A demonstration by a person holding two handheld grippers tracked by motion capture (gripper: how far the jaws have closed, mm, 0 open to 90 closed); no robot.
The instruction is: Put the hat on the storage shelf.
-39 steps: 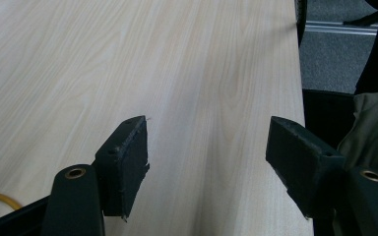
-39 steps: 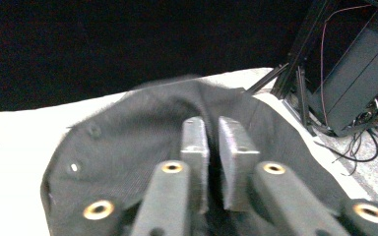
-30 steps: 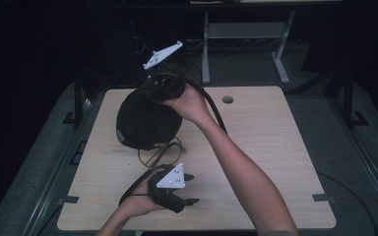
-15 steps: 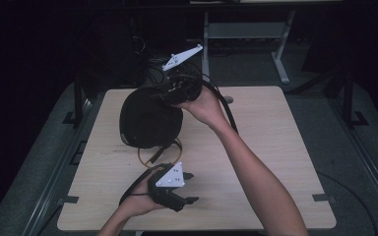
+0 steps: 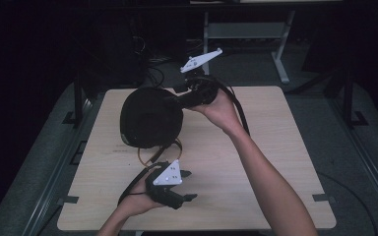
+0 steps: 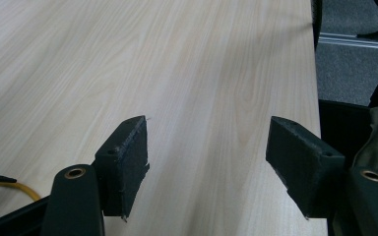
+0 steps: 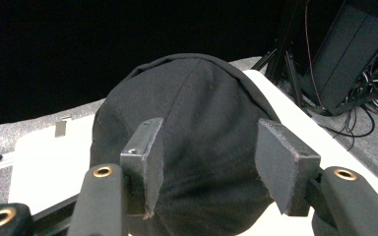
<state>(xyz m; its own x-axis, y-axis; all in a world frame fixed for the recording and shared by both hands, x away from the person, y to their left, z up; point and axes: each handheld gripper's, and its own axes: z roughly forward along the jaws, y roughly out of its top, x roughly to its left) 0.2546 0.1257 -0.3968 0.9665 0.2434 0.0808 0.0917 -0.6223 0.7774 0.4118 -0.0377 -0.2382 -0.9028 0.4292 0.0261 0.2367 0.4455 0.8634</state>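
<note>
A black cap (image 5: 150, 118) lay on the far left part of the tabletop (image 5: 275, 147), a yellow cord (image 5: 150, 156) looping out from under its near edge. The right hand-held gripper (image 5: 174, 101) was poised at the cap's right side, jaws apart on either side of the crown in its own view, seemingly lined up for a grasp. The left hand-held gripper (image 5: 189, 184) rested near the front edge, jaws wide and empty, likely parked clear.
</note>
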